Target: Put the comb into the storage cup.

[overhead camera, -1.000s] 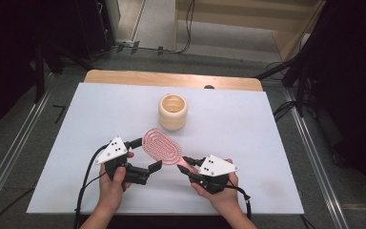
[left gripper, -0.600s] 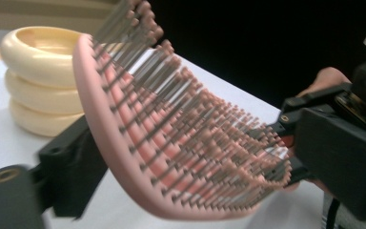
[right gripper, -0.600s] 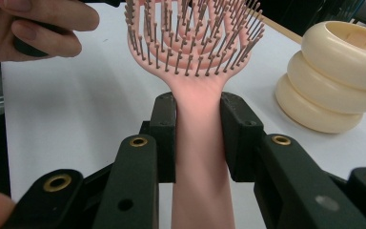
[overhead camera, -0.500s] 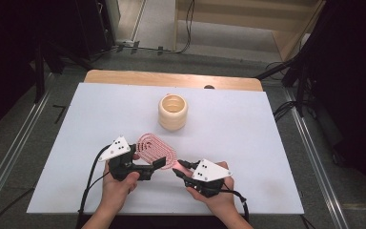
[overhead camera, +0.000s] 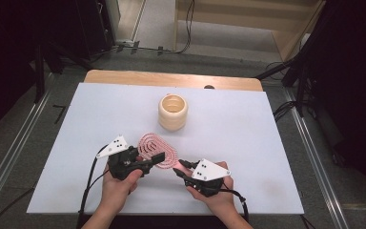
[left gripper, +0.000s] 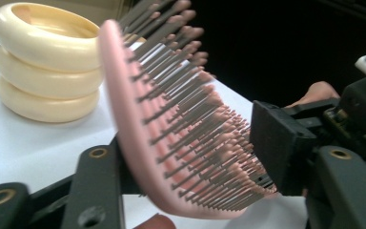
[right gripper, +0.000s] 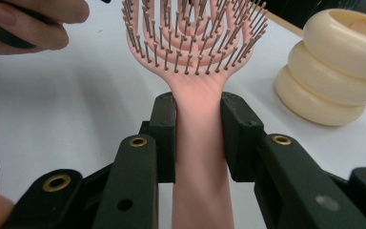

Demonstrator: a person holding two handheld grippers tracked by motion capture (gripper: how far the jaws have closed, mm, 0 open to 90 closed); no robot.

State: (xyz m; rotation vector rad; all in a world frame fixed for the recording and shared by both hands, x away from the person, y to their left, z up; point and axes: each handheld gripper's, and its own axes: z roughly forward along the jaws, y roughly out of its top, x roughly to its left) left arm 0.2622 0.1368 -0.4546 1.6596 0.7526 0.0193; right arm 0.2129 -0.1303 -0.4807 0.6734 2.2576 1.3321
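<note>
White table top [overhead camera: 248, 124] on a wooden board [overhead camera: 171, 78]. Grey floor [overhead camera: 24, 143] around, metal rails [overhead camera: 9, 162] left and right. Far off, black cables [overhead camera: 188, 24], dark stands [overhead camera: 305, 62], pale wood shelf [overhead camera: 248, 21].

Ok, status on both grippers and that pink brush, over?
Right gripper clamped on pink brush handle. Left gripper just closing across brush head. Cream holder stands apart behind; nothing in the way.

No writing, label, brand or number can be read anywhere in these views. The pink hairbrush [right gripper: 195, 57], the cream ringed holder [overhead camera: 173, 111] and the white tabletop [overhead camera: 248, 129] bear no legible marks.
</note>
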